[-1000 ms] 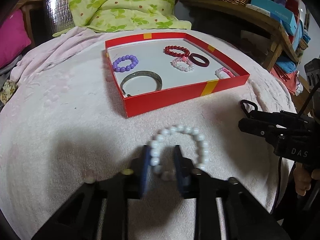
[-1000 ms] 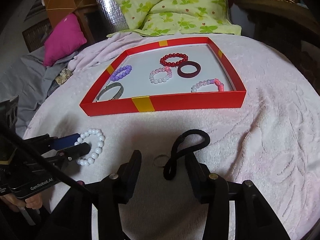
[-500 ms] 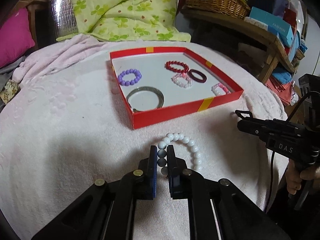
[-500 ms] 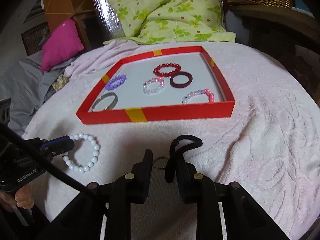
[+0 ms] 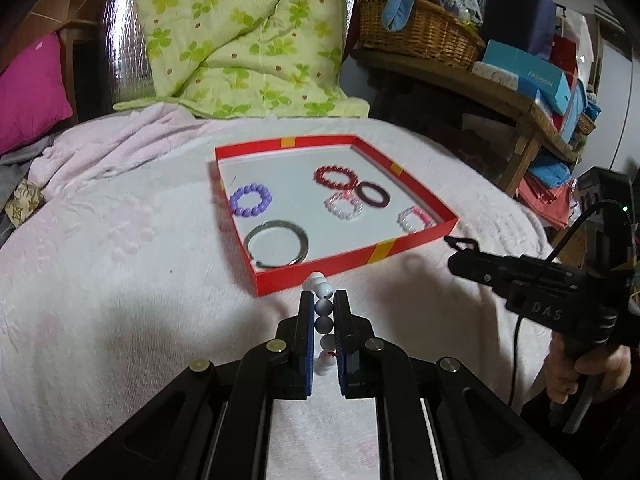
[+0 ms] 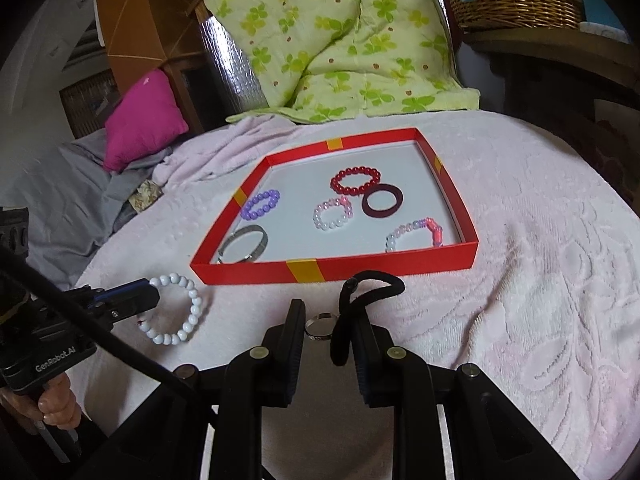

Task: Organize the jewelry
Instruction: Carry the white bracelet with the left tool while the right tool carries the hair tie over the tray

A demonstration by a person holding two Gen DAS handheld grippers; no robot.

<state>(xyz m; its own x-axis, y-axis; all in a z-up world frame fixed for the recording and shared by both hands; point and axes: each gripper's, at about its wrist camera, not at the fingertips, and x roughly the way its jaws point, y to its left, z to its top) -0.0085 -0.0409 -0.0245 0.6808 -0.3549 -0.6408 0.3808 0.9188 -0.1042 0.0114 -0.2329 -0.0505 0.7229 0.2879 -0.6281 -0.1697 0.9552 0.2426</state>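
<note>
The left gripper [image 5: 323, 322] is pinched tight on the white beaded bracelet [image 6: 178, 308], beads stacked edge-on between its pads, just short of the near wall of the shallow red cardboard tray [image 6: 400, 267]. Light thing, I'd say, with hard round beads that could roll in the pads, so gripping across the strand looks right. Over to the right gripper [image 6: 325, 334]: its jaws have just been closing, and the black looped hair tie [image 6: 360, 300] sits against one pad with a small silver ring [image 6: 320, 326] between them. That tie looks soft and floppy; I reckon it will sag. Both hang near the tray's near edge, above the pale pink blanket [image 6: 540, 280]. Inside the tray lie several bracelets already.
</note>
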